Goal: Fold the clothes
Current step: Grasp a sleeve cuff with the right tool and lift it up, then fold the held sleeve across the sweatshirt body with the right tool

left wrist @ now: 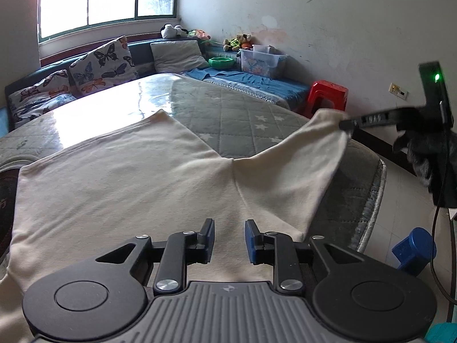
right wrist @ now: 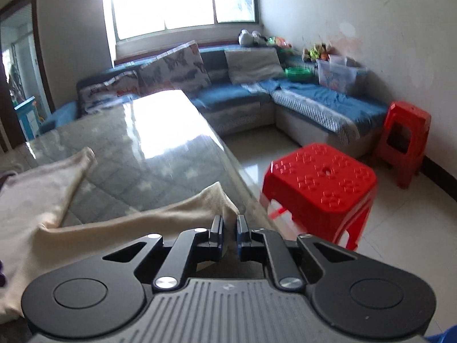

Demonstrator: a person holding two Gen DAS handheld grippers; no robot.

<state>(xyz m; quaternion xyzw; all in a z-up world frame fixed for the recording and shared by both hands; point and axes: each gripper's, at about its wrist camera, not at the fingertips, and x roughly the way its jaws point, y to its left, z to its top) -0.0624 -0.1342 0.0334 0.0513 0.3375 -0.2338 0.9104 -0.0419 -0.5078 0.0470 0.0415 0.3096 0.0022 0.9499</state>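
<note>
Garment: a cream, soft cotton T-shirt (left wrist: 120,183) lies spread flat over the near part of a glass-topped table (left wrist: 114,100) that has a grey-green quilted cloth with white stars under the glass; one short sleeve reaches up and left, the other is lifted off the top at the right.
Right gripper (right wrist: 229,228): black two-finger claw, jaws pressed together on the end of the raised sleeve; cloth shows between the pads. In the left wrist view it comes in from the right (left wrist: 347,124), held by a black-gloved hand (left wrist: 420,154).
Left gripper (left wrist: 230,241): jaws a narrow gap apart, nothing between them; it hovers over the near middle of the shirt, and whether it touches the cloth cannot be told.
Edges: the pinched sleeve sits at the table's right edge; the shirt's right side lies just beside that edge, and its far sleeve stops well short of the table's far end.
Open room: the far half of the tabletop is bare and shiny. Just beside the right edge stands a red plastic stool (right wrist: 320,180) on pale floor tiles; a second red stool (right wrist: 405,131) stands by the wall.
Containers: a clear plastic storage box (left wrist: 261,61) sits on the blue corner sofa (right wrist: 314,100), contents unclear; a green bowl (left wrist: 221,63) lies beside it.
</note>
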